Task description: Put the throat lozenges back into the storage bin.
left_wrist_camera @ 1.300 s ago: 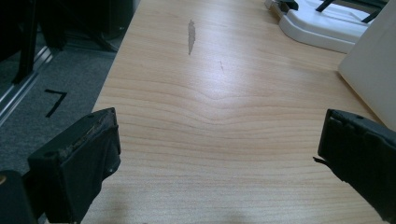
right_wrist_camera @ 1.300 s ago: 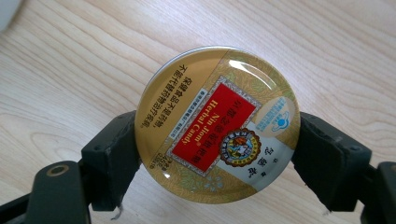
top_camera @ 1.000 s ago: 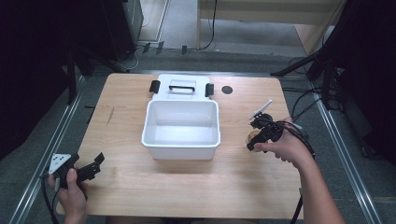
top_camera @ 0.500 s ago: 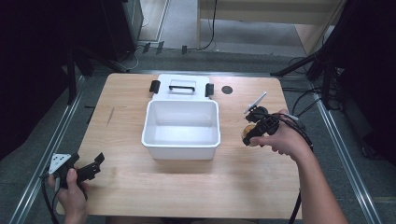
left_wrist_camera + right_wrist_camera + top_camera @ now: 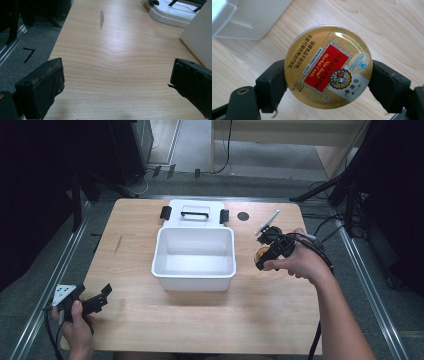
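Nearest us, the left gripper sits at the table's near left corner, jaws wide apart and holding nothing. We judge the main risk to lie with the round candy tin: it is clamped only by its rim, so a tilt or knock on the white bin wall could slip it free. The right gripper is closed on that tin, right of the bin. Beyond lies the lid.

A lab-like recording space: lone wooden table amid dark stands, floor cables and grey carpet.
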Available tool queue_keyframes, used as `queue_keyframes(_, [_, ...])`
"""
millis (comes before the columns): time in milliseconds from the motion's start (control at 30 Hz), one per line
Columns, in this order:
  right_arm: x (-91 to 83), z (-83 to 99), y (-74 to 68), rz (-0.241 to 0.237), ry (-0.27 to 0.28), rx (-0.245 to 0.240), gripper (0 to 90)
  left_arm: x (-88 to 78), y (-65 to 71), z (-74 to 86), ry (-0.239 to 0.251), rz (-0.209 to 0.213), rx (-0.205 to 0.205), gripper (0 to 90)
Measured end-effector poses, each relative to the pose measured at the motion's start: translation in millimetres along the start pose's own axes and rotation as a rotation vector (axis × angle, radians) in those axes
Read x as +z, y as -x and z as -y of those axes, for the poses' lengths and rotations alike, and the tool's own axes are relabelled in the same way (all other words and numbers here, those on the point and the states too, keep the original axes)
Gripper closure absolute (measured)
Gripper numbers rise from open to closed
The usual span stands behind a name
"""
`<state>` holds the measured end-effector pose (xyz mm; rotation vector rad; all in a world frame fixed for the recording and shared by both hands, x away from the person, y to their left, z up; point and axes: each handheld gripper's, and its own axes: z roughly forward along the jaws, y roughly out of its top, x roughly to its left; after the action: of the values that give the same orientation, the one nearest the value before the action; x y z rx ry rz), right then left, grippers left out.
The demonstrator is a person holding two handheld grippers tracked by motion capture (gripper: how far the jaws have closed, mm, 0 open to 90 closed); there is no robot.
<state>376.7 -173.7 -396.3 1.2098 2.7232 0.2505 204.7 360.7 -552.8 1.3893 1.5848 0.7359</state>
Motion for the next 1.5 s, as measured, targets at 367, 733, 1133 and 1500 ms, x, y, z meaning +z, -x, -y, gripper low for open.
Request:
queue_keyframes(367, [-15.3, -17.8, -9.0, 0.015, 0.012, -0.053, 21.0, 0.0, -0.2, -0.1, 0.0, 0.001, 0.002, 0.0])
queue_keyframes(733, [-28.3, -35.6, -19.7, 0.017, 0.022, -0.086, 21.0, 0.3, 0.0, -0.1, 0.001, 0.0, -0.002, 0.0])
queue_keyframes(1133, [-36.7, -58.5, -38.1, 0.013, 0.031, -0.124, 21.0, 0.3, -0.2, -0.3, -0.002, 0.001, -0.003, 0.0])
queue_keyframes(1500, [-32.4, -75.3, -54.6, 0.006, 0.032, -0.177, 21.0, 0.5, -0.3, -0.4, -0.002, 0.002, -0.002, 0.0])
